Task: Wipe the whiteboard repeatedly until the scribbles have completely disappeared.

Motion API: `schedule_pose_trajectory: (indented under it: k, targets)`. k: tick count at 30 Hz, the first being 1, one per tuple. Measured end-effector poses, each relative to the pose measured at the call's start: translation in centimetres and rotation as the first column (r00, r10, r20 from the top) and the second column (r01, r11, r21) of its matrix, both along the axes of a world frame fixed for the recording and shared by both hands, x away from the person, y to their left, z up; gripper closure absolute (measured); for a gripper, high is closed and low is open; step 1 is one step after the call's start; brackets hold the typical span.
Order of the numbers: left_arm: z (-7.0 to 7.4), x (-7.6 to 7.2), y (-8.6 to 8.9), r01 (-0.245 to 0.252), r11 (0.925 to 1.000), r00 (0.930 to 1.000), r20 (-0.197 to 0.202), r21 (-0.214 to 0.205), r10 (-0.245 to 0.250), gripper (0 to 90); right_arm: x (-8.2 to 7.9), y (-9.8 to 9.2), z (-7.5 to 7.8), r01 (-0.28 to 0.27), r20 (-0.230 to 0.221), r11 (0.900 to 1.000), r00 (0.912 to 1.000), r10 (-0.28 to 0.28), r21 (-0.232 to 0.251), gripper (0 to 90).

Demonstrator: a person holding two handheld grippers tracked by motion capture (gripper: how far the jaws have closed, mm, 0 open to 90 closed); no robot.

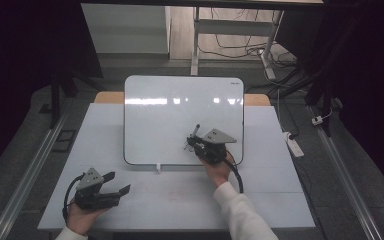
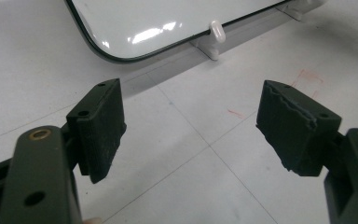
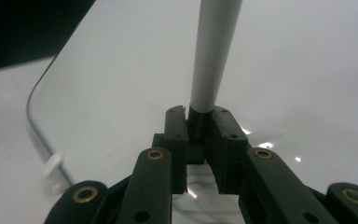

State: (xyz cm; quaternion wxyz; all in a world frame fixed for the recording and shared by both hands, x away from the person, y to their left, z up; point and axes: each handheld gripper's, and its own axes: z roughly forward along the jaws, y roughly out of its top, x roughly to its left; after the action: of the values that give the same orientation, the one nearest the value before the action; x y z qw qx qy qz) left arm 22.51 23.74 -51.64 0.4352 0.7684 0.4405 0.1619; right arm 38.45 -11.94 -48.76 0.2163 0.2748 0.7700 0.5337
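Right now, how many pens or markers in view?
1. A grey marker clamped in the right gripper, held over the whiteboard. The left gripper is open with nothing between its jaws, near the table's front edge. No others visible; none seen lying loose.

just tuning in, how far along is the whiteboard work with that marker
Done: the right gripper is shut on the marker and holds it over the whiteboard. In hand: the marker is angled toward the board. Left: the board looks unmarked, so any writing appears yet to come. The left gripper is open above the table.
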Motion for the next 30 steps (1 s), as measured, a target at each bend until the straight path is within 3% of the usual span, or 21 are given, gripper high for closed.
schedule_pose_trajectory:
  k: [1,2,4,5,6,7,8,9,10,11,13,15,16,18,20,22,24,25,26,28,30]
  targets:
    - [0.0,0.1,0.0,0.000,1.0000,1.0000,-0.002,-0.001,0.000,24.2,-0.3,0.3,-0.1,-0.002,0.016,0.9997,0.9999,0.003,-0.025,77.5]
    - [-0.1,0.2,-0.1,0.003,1.0000,1.0000,-0.004,-0.001,-0.003,24.2,-0.8,0.9,-0.3,-0.045,0.007,0.9962,0.9989,0.046,-0.074,77.5]
    - [-0.1,0.3,-0.2,0.005,1.0000,1.0000,-0.008,0.003,-0.005,24.2,-1.9,2.3,-1.2,-0.150,0.013,0.9720,0.9879,0.154,-0.181,77.5]
    - [-0.1,0.2,-0.2,0.007,1.0000,1.0000,-0.006,0.006,-0.006,24.2,-2.0,2.4,-1.2,-0.157,0.032,0.9652,0.9854,0.167,-0.209,77.5]
    - [-0.1,0.2,-0.2,0.006,1.0000,1.0000,-0.007,0.007,-0.006,24.2,-1.6,2.1,-0.9,-0.144,0.029,0.9720,0.9879,0.152,-0.185,77.5]
    - [-0.1,0.1,-0.2,0.006,1.0000,1.0000,-0.006,0.007,-0.006,24.2,-0.9,1.5,-0.5,-0.101,0.027,0.9871,0.9940,0.105,-0.124,77.5]
    - [-0.1,0.1,-0.2,0.003,1.0000,1.0000,-0.004,0.006,-0.003,24.2,-0.2,0.8,-0.1,-0.059,0.025,0.9957,0.9978,0.061,-0.071,77.5]
    - [-0.1,0.0,-0.1,0.001,1.0000,1.0000,-0.004,0.003,-0.001,24.2,0.3,0.4,0.1,-0.037,0.025,0.9989,0.9990,0.038,-0.029,77.6]
    - [-0.1,0.1,-0.1,0.000,1.0000,1.0000,-0.004,0.002,0.000,24.2,0.4,0.4,0.2,-0.033,0.016,0.9993,0.9993,0.033,-0.019,77.5]
    - [-0.1,0.1,-0.1,0.000,1.0000,1.0000,-0.004,0.002,0.000,24.2,0.1,0.6,0.1,-0.028,0.030,0.9990,0.9991,0.029,-0.034,77.5]
    - [-0.2,0.3,-0.1,0.002,1.0000,1.0000,-0.009,0.003,-0.002,24.2,-0.5,1.6,-0.5,-0.096,0.011,0.9928,0.9952,0.097,-0.071,77.5]
    - [-0.2,0.3,-0.2,0.004,1.0000,0.9999,-0.010,0.006,-0.004,24.2,-0.9,1.9,-0.8,-0.118,0.021,0.9873,0.9925,0.121,-0.107,77.6]
    - [-0.2,0.2,-0.2,0.005,1.0000,0.9999,-0.009,0.006,-0.005,24.2,-0.5,1.6,-0.6,-0.111,0.018,0.9907,0.9935,0.113,-0.079,77.6]
    - [-0.1,0.1,-0.2,0.004,1.0000,1.0000,-0.006,0.006,-0.004,24.2,0.3,0.5,0.0,-0.029,0.032,0.9995,0.9991,0.030,-0.009,77.6]
    - [-0.1,0.1,-0.1,0.000,1.0000,1.0000,-0.004,0.004,0.000,24.2,0.6,0.1,0.2,-0.002,0.031,0.9998,0.9995,0.001,0.018,77.6]
    - [-0.2,0.2,0.0,-0.002,1.0000,1.0000,-0.007,0.001,0.002,24.2,-0.1,0.7,-0.2,-0.034,0.026,0.9991,0.9991,0.035,-0.025,77.6]
    - [-0.2,0.2,-0.1,0.002,1.0000,0.9999,-0.010,0.004,-0.002,24.2,-1.0,1.4,-0.9,-0.109,-0.001,0.9912,0.9941,0.109,-0.075,77.6]
    - [-0.2,0.2,-0.1,0.003,1.0000,1.0000,-0.009,0.006,-0.003,24.2,-1.2,1.4,-1.1,-0.119,0.006,0.9871,0.9927,0.121,-0.107,77.6]
    - [-0.2,0.2,-0.1,0.004,1.0000,1.0000,-0.008,0.007,-0.004,24.2,-1.2,1.1,-0.9,-0.113,0.011,0.9873,0.9933,0.115,-0.111,77.6]
    - [-0.1,0.1,-0.1,0.003,1.0000,1.0000,-0.007,0.005,-0.003,24.2,-0.5,-0.2,-0.3,-0.030,0.027,0.9983,0.9991,0.032,-0.050,77.6]
    - [-0.1,0.1,-0.2,0.003,1.0000,1.0000,-0.006,0.005,-0.003,24.2,-0.4,-0.6,-0.2,0.008,0.020,0.9999,0.9998,-0.008,-0.010,77.6]
